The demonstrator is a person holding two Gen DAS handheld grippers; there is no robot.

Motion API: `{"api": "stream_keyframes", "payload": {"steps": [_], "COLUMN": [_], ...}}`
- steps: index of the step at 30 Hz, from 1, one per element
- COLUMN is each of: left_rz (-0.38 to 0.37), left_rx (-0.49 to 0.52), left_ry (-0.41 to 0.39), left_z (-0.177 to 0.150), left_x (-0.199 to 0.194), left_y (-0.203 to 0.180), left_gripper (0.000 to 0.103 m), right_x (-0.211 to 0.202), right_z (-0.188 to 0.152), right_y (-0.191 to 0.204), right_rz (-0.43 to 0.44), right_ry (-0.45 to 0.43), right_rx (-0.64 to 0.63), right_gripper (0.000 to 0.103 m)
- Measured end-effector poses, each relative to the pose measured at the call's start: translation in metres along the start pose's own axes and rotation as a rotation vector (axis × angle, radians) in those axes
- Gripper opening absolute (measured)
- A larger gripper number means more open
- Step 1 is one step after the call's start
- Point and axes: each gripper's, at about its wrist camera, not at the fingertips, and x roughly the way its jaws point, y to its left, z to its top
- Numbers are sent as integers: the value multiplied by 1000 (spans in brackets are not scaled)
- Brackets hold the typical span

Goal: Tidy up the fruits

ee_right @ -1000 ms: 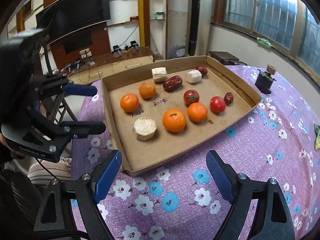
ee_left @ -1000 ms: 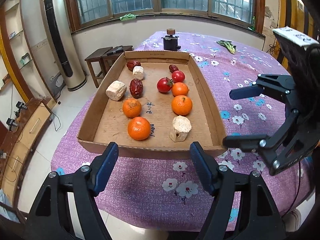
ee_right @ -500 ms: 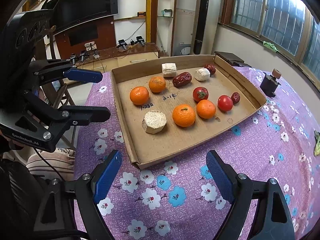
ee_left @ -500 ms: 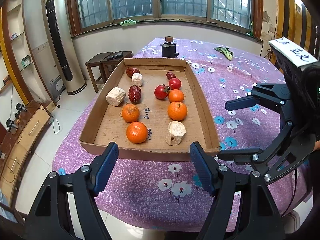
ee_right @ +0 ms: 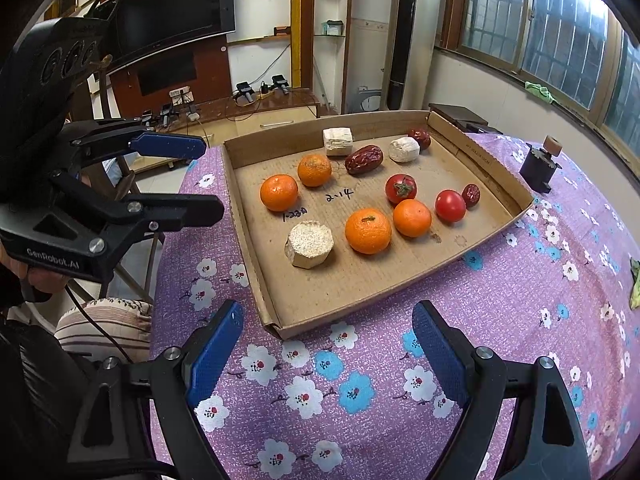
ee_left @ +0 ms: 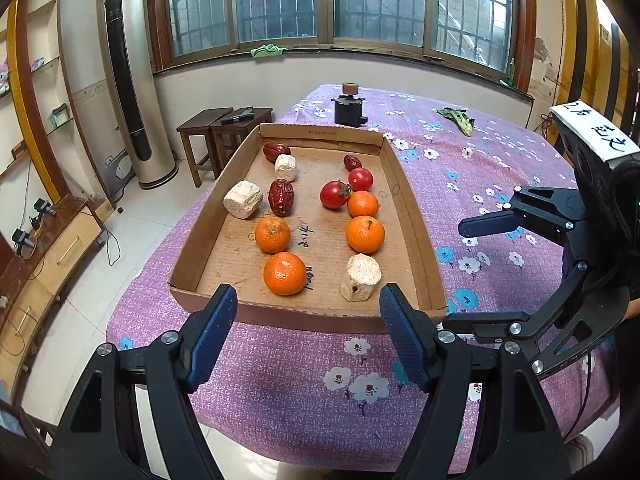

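Poised over flowered tablecloth (ee_right: 360,396): left gripper (ee_left: 308,332) and right gripper (ee_right: 328,352), fingers spread wide and empty, cardboard tray (ee_left: 412,240) of oranges (ee_left: 284,273) just beyond fingertips.

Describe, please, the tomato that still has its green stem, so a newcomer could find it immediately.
Look in the cardboard tray on the purple floral tablecloth. The stemmed tomato sits beside a smooth tomato and touches an orange; only it carries a green stem.

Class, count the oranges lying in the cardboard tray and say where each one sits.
4. Two on the tray's left side: the near orange and the one behind it. Two on the right: the large orange and a smaller one beside the tomato. None seems hidden.
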Motion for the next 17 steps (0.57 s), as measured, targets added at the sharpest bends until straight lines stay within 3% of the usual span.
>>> {"api": "stream_keyframes", "payload": {"steps": [17], "left_rz": [-1], "left_rx": [19], "left_ry": [-1], "left_z": [0], "left_x": [0], "left_y": [-2], "left_gripper": [74], "right_x": [2], "right_z": [3], "right_y": [1], "right_rz": [7], "right_ry": [2], "right_rx": [-10], "right_gripper": [88]}}
